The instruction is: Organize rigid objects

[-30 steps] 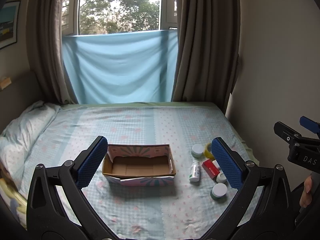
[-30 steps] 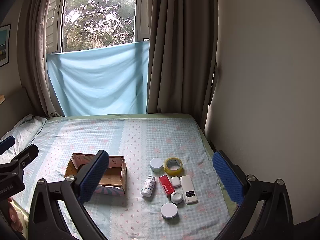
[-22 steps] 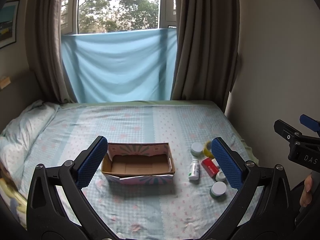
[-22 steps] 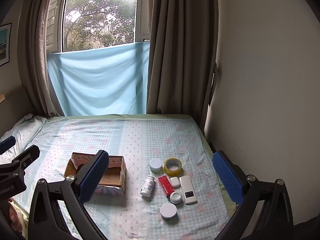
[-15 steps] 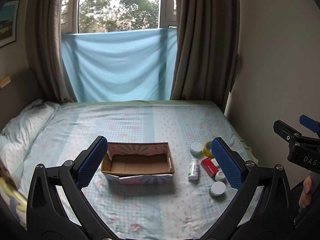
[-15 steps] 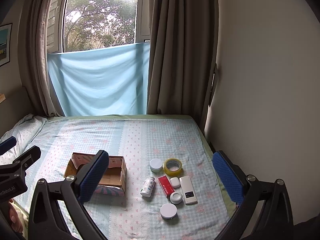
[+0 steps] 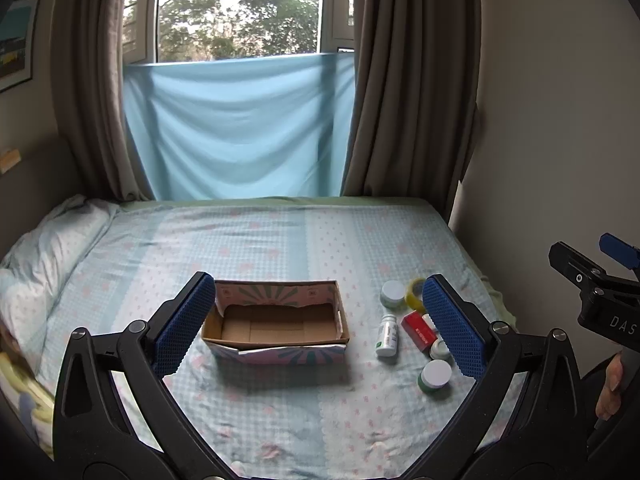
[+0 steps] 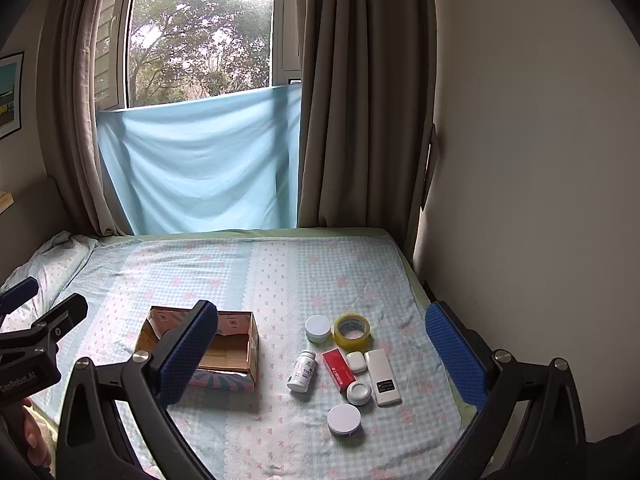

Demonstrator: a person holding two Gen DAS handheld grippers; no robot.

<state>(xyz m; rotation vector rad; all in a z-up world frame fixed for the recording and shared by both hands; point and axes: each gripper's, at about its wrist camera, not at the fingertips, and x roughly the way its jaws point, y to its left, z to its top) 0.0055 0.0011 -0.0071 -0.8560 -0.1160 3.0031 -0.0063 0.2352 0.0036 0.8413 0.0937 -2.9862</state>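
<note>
An open, empty cardboard box (image 7: 276, 322) (image 8: 228, 350) sits on the bed. To its right lie a white pill bottle (image 8: 302, 370) (image 7: 387, 335), a red box (image 8: 338, 370) (image 7: 418, 330), a yellow tape roll (image 8: 352, 330), a white remote (image 8: 382, 376), a small white case (image 8: 356, 361), and three round white-lidded jars (image 8: 318, 328) (image 8: 359, 392) (image 8: 344, 419). My left gripper (image 7: 318, 326) is open and empty, held above the near part of the bed, facing the box. My right gripper (image 8: 322, 360) is open and empty, facing the small items.
The bed (image 7: 280, 240) has a blue checked sheet with a pillow (image 7: 44, 256) at the left. A wall (image 8: 520, 160) runs along the bed's right edge. Curtains and a blue cloth over the window stand at the far end.
Both views have shifted only slightly; the box and the items stay in place and both grippers stay open.
</note>
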